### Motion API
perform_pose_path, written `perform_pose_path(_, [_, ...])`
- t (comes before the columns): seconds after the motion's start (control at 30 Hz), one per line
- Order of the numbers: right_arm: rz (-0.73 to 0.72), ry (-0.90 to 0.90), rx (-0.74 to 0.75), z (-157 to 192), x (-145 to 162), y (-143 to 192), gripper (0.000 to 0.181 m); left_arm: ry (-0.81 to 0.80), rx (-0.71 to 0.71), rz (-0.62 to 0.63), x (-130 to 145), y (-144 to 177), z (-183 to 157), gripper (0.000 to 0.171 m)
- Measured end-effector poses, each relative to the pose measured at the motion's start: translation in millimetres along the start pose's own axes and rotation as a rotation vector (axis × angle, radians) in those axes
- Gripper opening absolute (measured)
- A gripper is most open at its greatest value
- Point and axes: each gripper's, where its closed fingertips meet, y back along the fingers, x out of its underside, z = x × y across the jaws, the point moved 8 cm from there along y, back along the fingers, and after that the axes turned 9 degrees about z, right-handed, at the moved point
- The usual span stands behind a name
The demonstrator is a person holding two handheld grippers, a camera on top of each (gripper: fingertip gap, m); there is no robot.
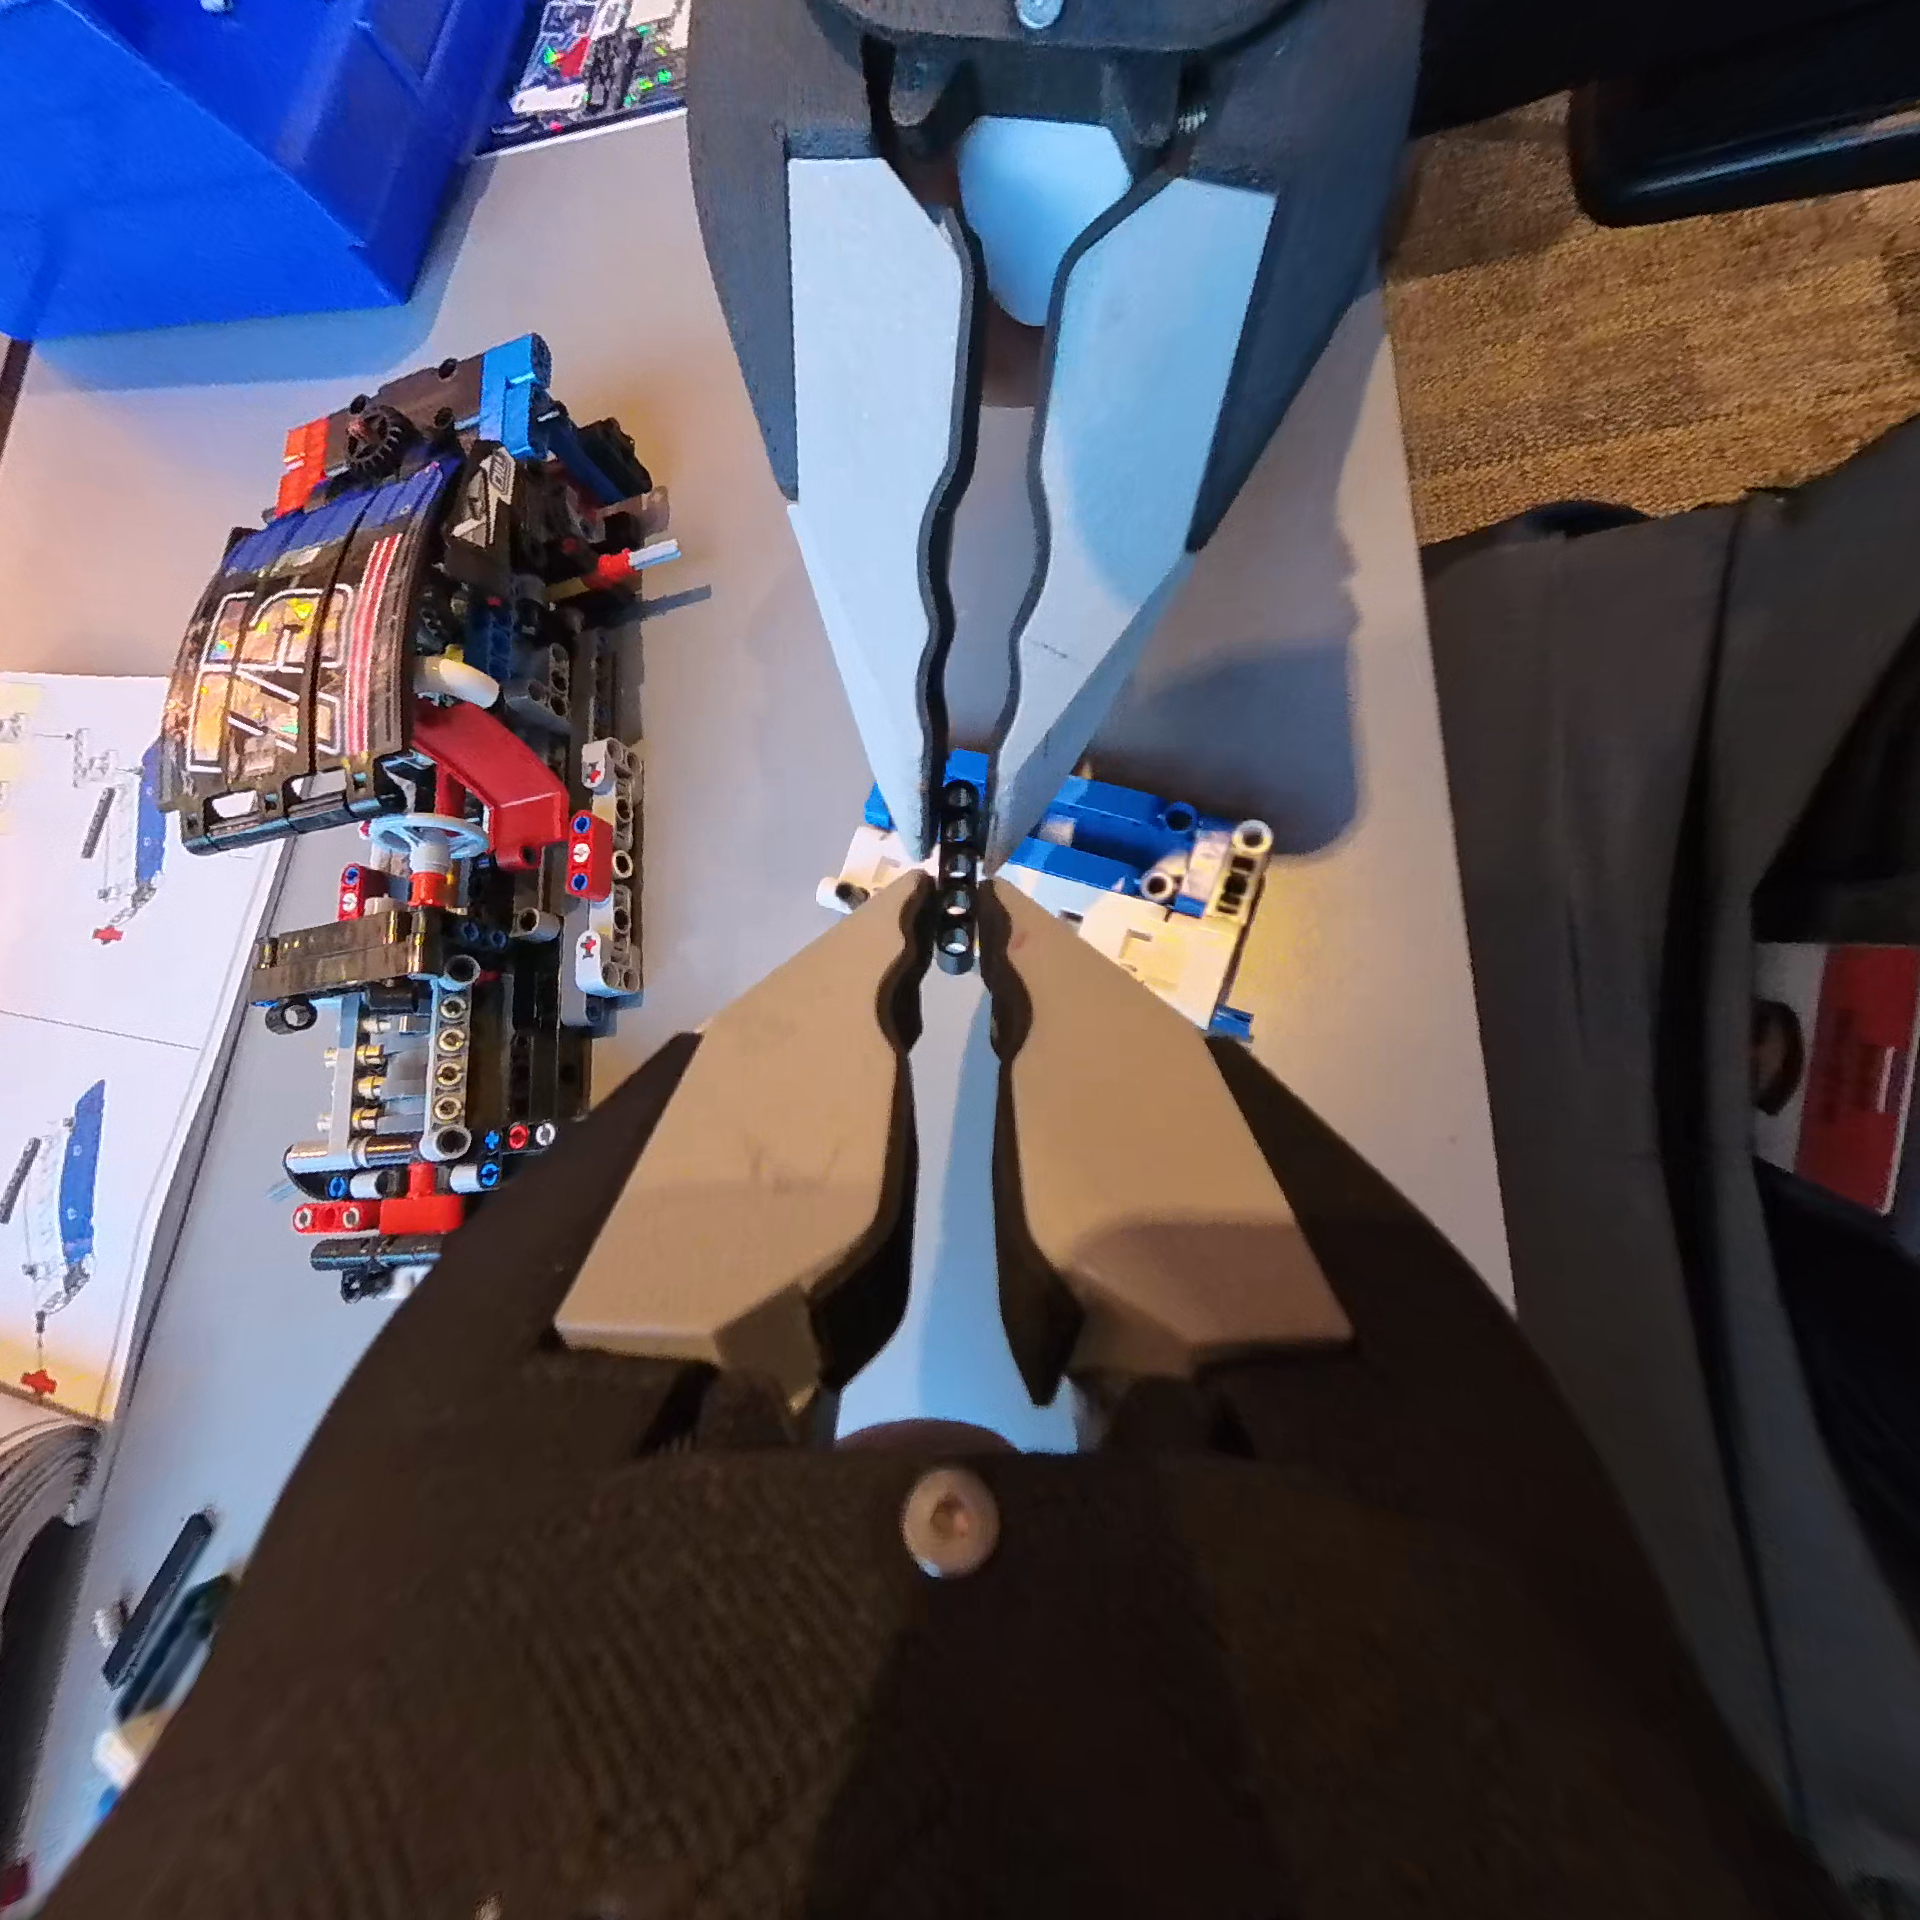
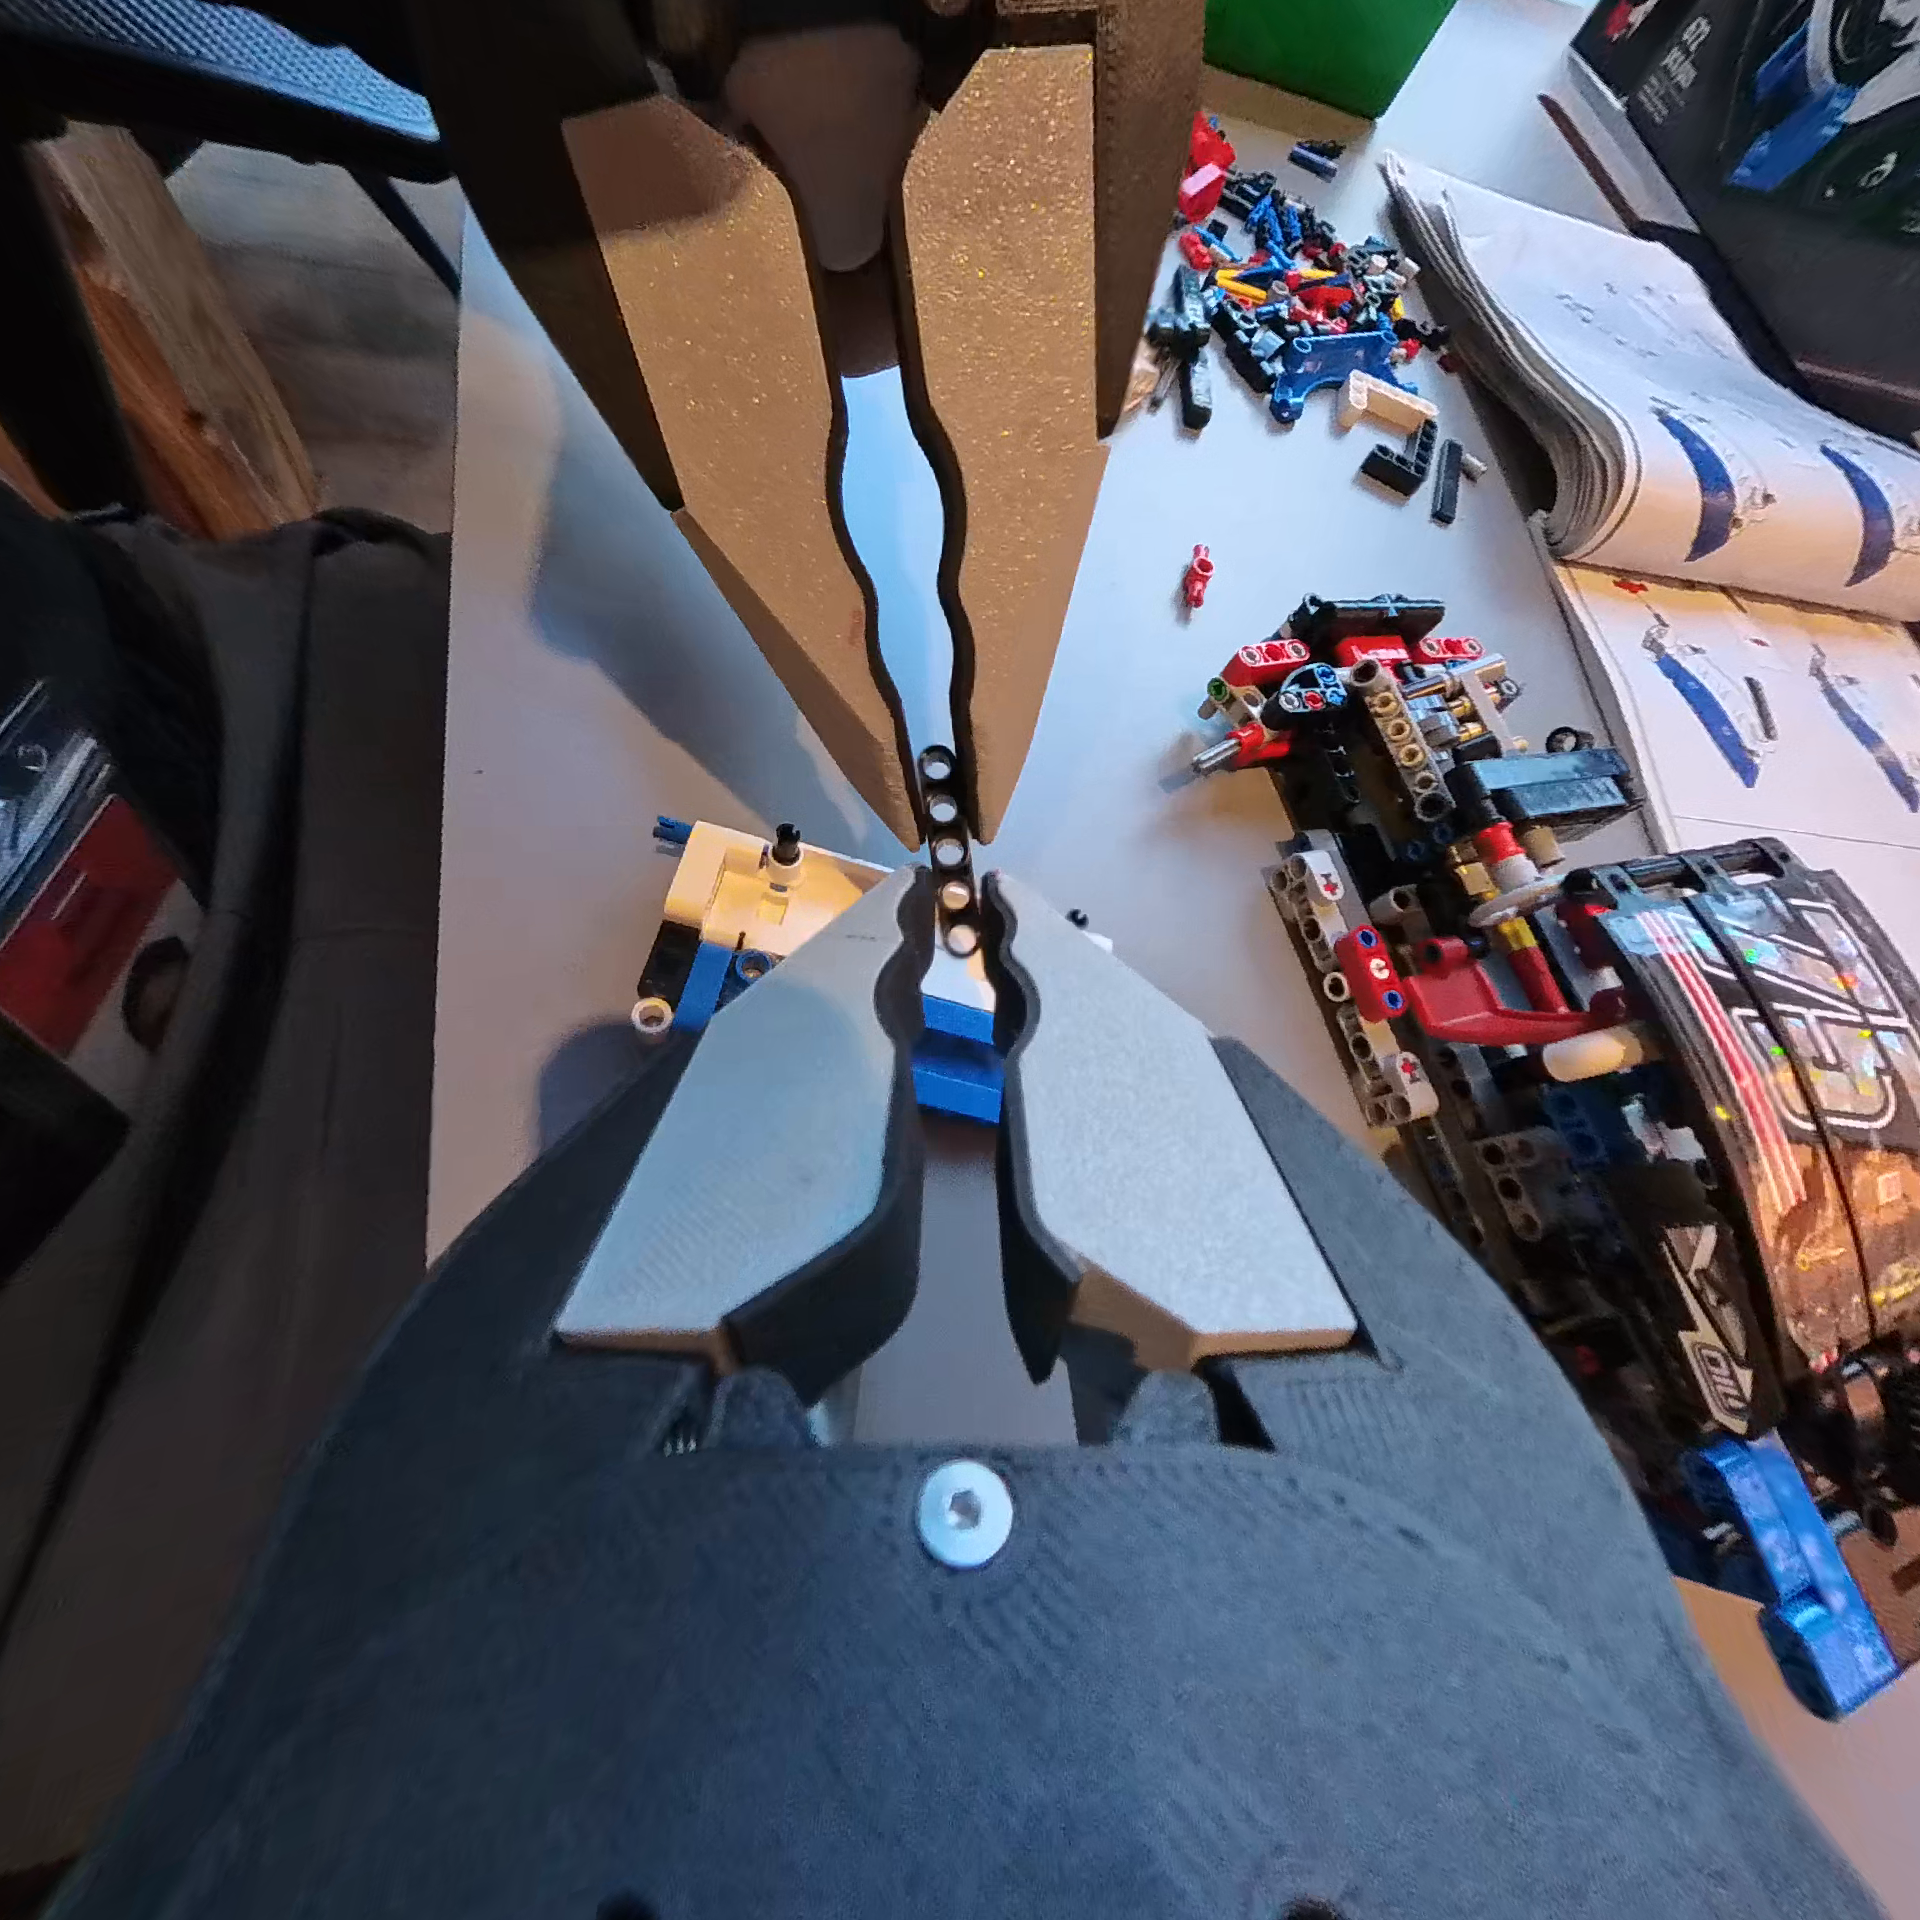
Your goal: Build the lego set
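Left tool [image 1: 954, 914]: grey wedge fingers with black wavy pads, clenched on the near end of a short black lego beam with a row of round holes [image 1: 957, 878].
Right tool [image 2: 958, 914]: same build, closed on the opposite end of that beam [image 2: 948, 831]; the two tools meet tip to tip, each pinching one end.
Black beam: held in the air between both tools, above the table, directly over a small subassembly.
Blue and white lego subassembly [image 1: 1132, 883]: lies on the white table [image 1: 1195, 644] just under the tips; grey pins stick out of it, and it is partly hidden by the fingers.
Partly built lego car [image 1: 436, 790]: black, red and blue, with a curved black stickered roof panel; lies on the table well to the side of the tools.
Instruction booklet [image 2: 1704, 436]: open, printed with diagrams, lying beyond the car.
Pile of loose lego pieces [image 2: 1299, 301]: mixed black, blue and red, at the far part of the table; one small red pin [image 2: 1200, 574] lies apart from it.
Blue plastic bin [image 1: 208, 156]: at the table corner, next to the car.
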Motion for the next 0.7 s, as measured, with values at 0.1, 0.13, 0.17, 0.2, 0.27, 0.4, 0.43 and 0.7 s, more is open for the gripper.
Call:
perform_pose_path(0.1, [0.028,-0.022,0.021,-6.2,4.9,2.5,0.005,0.070,-0.010,0.004,2.2,-2.0,4.3,0.012])
perform_pose_path(0.13, [0.036,-0.036,0.037,-9.9,8.1,5.0,0.005,0.104,-0.007,0.014,4.4,-3.2,6.5,0.018])
perform_pose_path(0.17, [0.041,-0.058,0.048,-13.9,11.6,8.7,0.005,0.143,0.001,0.025,6.7,-4.6,8.6,0.023])
perform_pose_path(0.2, [0.043,-0.083,0.061,-18.0,15.2,13.1,0.005,0.179,0.013,0.034,9.4,-6.2,10.3,0.029])
perform_pose_path(0.27, [0.051,-0.126,0.078,-23.8,22.9,22.2,0.005,0.233,0.040,0.047,13.9,-9.8,12.4,0.029])
perform_pose_path(0.4, [0.106,-0.199,0.074,-26.5,39.8,31.9,0.005,0.278,0.091,0.032,14.5,-19.2,19.8,0.031])
perform_pose_path(0.43, [0.117,-0.208,0.069,-26.0,43.8,33.2,0.005,0.290,0.097,0.028,14.3,-21.9,23.9,0.032])
perform_pose_path(0.7, [0.144,-0.275,0.041,-22.4,64.8,30.6,0.005,0.343,0.238,0.005,19.2,-37.3,40.4,0.032])
